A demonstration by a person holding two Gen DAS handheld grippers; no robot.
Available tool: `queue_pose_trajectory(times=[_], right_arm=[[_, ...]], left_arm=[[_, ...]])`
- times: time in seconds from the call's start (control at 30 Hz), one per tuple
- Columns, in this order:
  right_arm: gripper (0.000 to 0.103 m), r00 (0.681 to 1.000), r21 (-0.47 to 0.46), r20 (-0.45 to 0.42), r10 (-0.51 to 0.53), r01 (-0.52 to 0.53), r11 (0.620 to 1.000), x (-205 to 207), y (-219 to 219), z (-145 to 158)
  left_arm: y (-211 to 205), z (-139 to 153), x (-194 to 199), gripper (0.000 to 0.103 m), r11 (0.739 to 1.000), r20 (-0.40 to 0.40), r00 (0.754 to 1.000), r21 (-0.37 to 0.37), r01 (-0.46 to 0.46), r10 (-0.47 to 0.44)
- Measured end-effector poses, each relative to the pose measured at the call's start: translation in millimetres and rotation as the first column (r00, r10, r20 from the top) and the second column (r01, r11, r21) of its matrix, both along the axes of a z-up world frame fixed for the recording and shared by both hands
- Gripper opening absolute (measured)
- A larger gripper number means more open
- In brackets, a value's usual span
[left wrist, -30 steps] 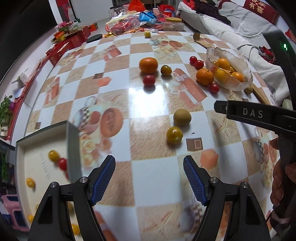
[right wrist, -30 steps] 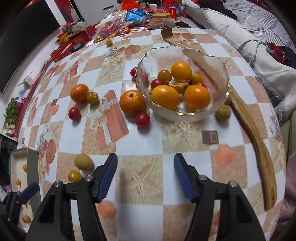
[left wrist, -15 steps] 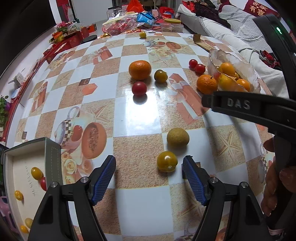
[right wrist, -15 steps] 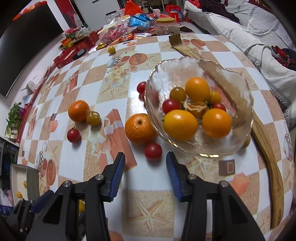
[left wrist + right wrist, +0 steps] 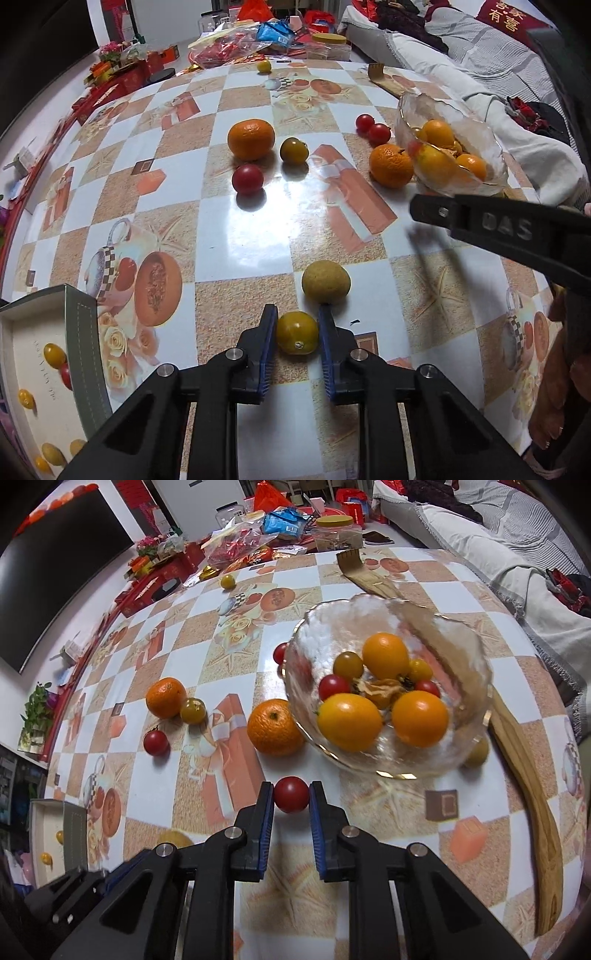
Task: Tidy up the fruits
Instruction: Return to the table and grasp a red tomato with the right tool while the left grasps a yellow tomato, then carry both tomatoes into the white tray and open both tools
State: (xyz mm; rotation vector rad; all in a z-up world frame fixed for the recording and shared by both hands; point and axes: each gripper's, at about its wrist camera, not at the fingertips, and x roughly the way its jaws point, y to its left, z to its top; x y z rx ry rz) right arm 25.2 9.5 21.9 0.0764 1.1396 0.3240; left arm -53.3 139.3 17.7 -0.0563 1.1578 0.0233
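On glossy checked oilcloth, left gripper [image 5: 297,332] clamping round yellow tomato [image 5: 297,331], right gripper [image 5: 291,795] smooth red tomato [image 5: 291,794].

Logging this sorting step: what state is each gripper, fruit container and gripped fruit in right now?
left gripper: shut on yellow tomato, on the table
right gripper: shut on red tomato, on the table
glass bowl: upright, holding fruit
box: open, a few small tomatoes inside

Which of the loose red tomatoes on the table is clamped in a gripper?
The red tomato just in front of the glass bowl, pinched by the right gripper; the others lie free.
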Motion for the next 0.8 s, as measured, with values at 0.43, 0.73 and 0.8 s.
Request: queue_pose_trajectory(times=[0.43,0.73,0.8], right_arm=[[0.021,0.999,0.008,-0.04,0.022,-0.022,1.0,-37.0,-19.1,10.4],[0.021,0.994,0.013,-0.05,0.096,-0.096,0.995,-65.2,-0.4,24.0],[0.021,0.991,0.017,-0.052,0.125,-0.124,0.992,-71.7,9.4,27.8]], left_arm=[[21.9,17.8,-24.1,0.023,0.996,0.0,0.999,-0.08,-0.035,0.035],[44.4,47.4,-59.3,0.023,0.993,0.034,0.996,-0.087,-0.083,0.086],[53.6,53.7,-71.0,0.023,0.991,0.04,0.994,-0.085,-0.103,0.106]])
